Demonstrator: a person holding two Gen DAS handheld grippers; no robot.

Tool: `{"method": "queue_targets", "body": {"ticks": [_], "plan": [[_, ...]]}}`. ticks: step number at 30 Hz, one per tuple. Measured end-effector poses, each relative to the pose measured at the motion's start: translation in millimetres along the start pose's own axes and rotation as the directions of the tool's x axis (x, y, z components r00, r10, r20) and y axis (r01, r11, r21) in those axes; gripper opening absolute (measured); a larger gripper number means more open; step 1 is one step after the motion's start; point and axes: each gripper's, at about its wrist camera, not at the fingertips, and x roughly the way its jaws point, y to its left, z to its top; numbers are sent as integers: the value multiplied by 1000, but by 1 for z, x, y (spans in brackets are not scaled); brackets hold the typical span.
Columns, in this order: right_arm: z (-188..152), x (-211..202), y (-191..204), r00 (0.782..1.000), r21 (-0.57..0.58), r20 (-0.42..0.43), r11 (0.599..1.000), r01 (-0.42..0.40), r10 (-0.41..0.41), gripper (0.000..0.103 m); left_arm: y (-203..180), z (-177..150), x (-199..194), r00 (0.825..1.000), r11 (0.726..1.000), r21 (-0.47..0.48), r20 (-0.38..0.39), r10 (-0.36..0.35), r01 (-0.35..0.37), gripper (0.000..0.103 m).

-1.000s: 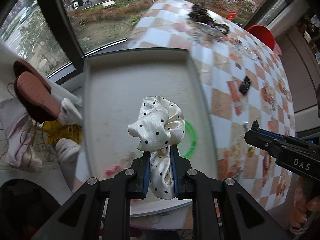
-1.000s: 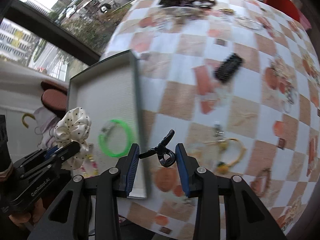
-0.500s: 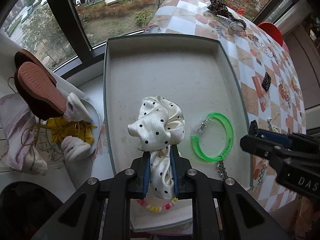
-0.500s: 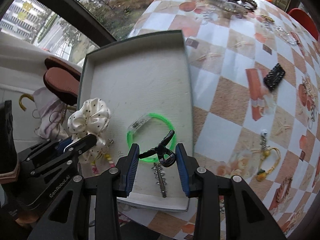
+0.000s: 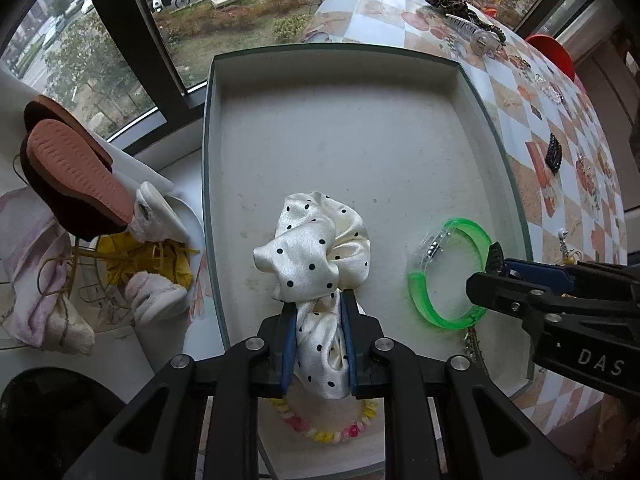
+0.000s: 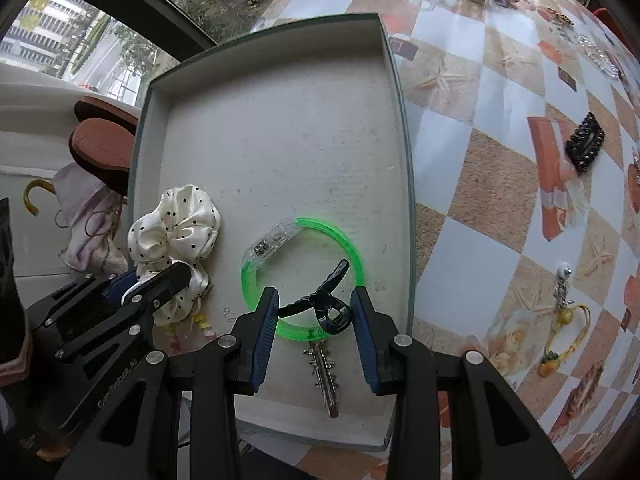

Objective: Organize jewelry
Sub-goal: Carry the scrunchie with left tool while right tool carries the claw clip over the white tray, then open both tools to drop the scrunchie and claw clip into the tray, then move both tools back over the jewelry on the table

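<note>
The left claw (image 5: 316,336) grips the scrunchie (image 5: 312,256) and the right claw (image 6: 314,316) a black clip (image 6: 320,304) (both over the tray (image 6: 400,120)), which may snag the green bangle (image 6: 256,280) beneath on release.

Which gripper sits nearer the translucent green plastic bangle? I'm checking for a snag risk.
Right. The right gripper hovers directly over the green bangle, holding a black clip. The left gripper, clamping the polka-dot scrunchie, is beside it.

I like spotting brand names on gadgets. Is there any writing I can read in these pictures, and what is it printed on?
"DAS" – on the black body of the right hand-held gripper; the rest is cut off by the picture's edge.
White lettering on the body of the left hand-held gripper – too blurred and tilted to read surely.
Nothing else is legible.
</note>
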Motion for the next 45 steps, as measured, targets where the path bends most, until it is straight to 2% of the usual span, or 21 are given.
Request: {"method": "queue_targets", "body": {"ticks": [9, 13, 21, 23, 24, 25, 33, 35, 36, 39, 42, 45], "plan": [[5, 11, 6, 1000, -14, -16, 1000, 6, -6, 41, 1, 2, 2, 1000, 1000, -6, -12, 2, -2, 23], [5, 9, 3, 1000, -13, -13, 1000, 0, 0, 58, 0, 2, 2, 1000, 1000, -3, -14, 8, -8, 23], [1, -20, -5, 998, 29, 44, 999, -44, 42, 58, -7, 2, -3, 999, 999, 17, -11, 36, -35, 23], [-1, -31, -8, 997, 38, 67, 998, -45, 42, 59, -9, 3, -4, 999, 999, 21, -10, 40, -40, 55], [-3, -37, -11, 996, 46, 77, 998, -44, 40, 59, -11, 2, -6, 999, 999, 17, 1, 46, -46, 83], [-4, -40, -13, 996, 52, 83, 998, -44, 39, 59, -12, 2, -11, 998, 998, 15, 27, 57, -58, 88], [-20, -59, -39, 994, 114, 109, 993, -18, 6, 61, -25, 2, -20, 998, 997, 51, 28, 59, -60, 88], [-25, -65, -52, 994, 139, 112, 990, -14, -1, 66, -29, 1, -23, 997, 996, 55, 29, 65, -67, 89], [-28, -67, -56, 994, 149, 112, 989, -13, -4, 66, -30, 1, -23, 997, 996, 58, 28, 70, -72, 103], [-38, -70, -69, 994, 185, 108, 983, -9, -11, 70, -37, -2, -27, 995, 993, 79, 35, 88, -91, 103], [-50, -77, -89, 994, 223, 111, 975, -6, -19, 80, -45, -3, -31, 995, 990, 100, 30, 92, -94, 103], [-60, -80, -103, 993, 257, 111, 966, -3, -26, 82, -56, -2, -35, 995, 989, 117, 24, 92, -95, 103]]}}
